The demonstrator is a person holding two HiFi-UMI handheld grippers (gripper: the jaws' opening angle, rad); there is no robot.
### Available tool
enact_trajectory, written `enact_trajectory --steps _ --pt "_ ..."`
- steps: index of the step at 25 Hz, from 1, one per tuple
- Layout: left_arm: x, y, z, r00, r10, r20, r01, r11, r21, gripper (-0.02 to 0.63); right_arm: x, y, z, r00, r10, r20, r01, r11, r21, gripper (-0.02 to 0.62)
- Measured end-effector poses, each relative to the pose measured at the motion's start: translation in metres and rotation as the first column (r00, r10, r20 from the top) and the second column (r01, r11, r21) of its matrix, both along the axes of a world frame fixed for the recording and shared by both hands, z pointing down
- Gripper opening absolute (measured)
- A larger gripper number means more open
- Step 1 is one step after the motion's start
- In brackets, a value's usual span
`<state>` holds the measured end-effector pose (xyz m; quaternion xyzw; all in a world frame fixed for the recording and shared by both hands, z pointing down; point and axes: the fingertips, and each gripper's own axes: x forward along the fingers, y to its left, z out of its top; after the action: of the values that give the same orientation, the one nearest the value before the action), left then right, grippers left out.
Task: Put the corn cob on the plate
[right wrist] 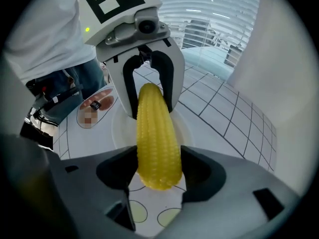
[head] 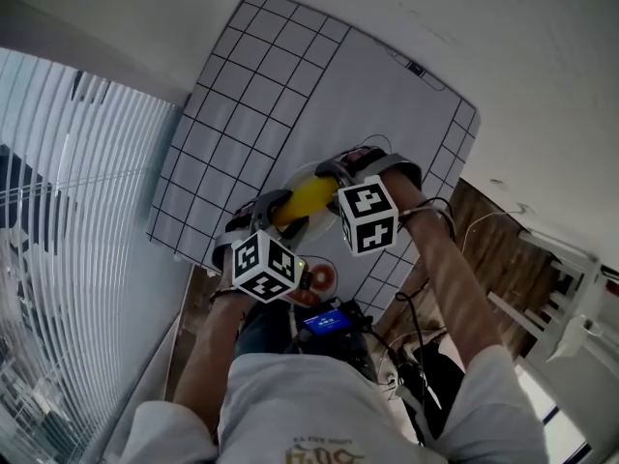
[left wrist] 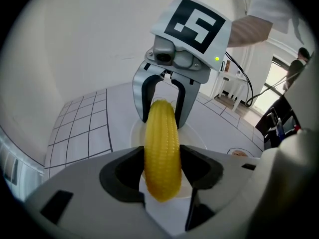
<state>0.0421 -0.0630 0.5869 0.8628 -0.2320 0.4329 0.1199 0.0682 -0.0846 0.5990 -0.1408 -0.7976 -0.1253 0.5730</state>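
The left gripper (left wrist: 162, 169) is clamped on one end of the corn cob (left wrist: 162, 148), its two jaws pressing on the sides of the yellow cob. The right gripper (right wrist: 159, 164) is clamped on the other end in the same way, so the cob spans straight from one gripper to the other. The two grippers face each other, both tilted downward, and each one's jaws show at the far end of the cob in the other's view. Right under the cob and between the two grippers lies the white plate (left wrist: 201, 139); whether the cob already touches it cannot be told. The plate sits on a white mat (head: 242, 95) with a black grid, which stretches away beyond both grippers. Just beside the left gripper, on the person's side of it, a round printed picture (right wrist: 102, 99) lies on the mat.
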Motion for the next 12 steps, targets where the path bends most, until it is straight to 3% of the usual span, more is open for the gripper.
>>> enact_trajectory --steps 5,12 --pt "-0.0012 0.0069 0.006 0.999 -0.046 -0.025 0.045 0.997 -0.066 0.233 -0.0033 -0.0033 0.0015 1.0 -0.023 -0.004 0.023 1.0 0.003 0.282" --pt "-0.0026 0.0077 -0.0002 0.998 -0.062 -0.024 0.06 0.996 -0.064 0.233 -0.0037 -0.0037 0.0021 1.0 -0.018 -0.012 0.018 1.0 0.001 0.284"
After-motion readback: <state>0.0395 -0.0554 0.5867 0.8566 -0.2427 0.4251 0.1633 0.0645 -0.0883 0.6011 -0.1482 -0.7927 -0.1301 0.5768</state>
